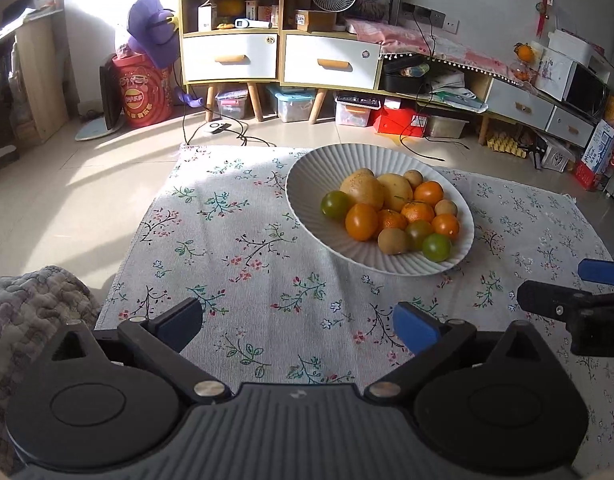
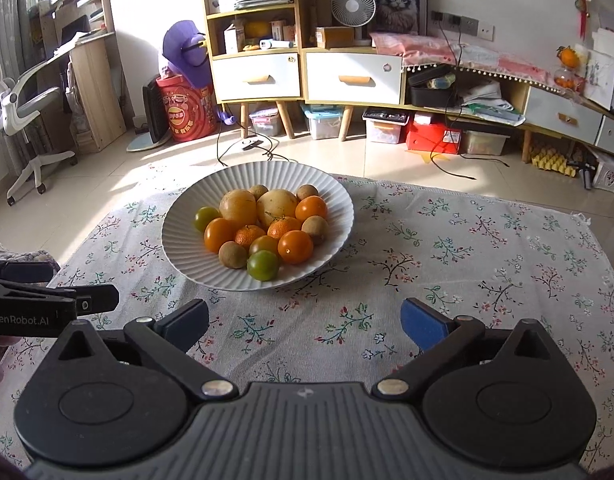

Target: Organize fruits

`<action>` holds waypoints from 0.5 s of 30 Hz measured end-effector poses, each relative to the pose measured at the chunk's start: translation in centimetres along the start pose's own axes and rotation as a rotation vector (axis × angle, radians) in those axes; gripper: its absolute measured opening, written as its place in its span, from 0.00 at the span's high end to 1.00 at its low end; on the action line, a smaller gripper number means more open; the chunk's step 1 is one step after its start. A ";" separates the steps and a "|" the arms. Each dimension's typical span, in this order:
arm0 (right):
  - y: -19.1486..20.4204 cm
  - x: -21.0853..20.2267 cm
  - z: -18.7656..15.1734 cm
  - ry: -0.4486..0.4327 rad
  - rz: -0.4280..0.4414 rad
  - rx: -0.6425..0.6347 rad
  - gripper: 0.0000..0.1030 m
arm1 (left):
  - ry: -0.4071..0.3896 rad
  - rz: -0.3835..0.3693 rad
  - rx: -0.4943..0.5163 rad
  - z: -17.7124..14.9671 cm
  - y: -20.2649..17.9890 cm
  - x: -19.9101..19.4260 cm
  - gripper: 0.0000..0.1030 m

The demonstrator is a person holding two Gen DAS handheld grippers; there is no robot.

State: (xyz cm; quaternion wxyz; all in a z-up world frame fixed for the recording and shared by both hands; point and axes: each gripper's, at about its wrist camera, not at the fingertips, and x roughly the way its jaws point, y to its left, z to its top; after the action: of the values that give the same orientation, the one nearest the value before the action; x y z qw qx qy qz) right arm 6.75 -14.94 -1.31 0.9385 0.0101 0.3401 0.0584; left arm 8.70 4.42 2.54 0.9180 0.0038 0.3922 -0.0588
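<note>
- Sitting on the cloth: the bowl.
- Lying piled in the bowl: the fruits.
- Standing behind the cloth, by the wall: the cabinets.

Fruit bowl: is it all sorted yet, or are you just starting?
Hard to say from this moment. All the fruit in view sits mixed together in the white bowl: oranges, green ones, brown kiwis. None lies on the floral cloth. In hand: nothing; the left gripper and right gripper are both open and empty, short of the bowl. If sorting by kind is meant, that looks left.
</note>
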 end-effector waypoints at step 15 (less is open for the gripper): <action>0.7 0.1 -1.8 0.120 -0.108 0.068 0.00 | 0.043 0.105 -0.046 -2.5 -0.7 -1.1 0.10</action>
State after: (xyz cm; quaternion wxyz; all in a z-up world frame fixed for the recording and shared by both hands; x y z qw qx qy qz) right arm 5.60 -14.23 -2.78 0.9173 0.0202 0.3978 -0.0035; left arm 6.02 3.98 1.64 0.9110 0.0047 0.4124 -0.0016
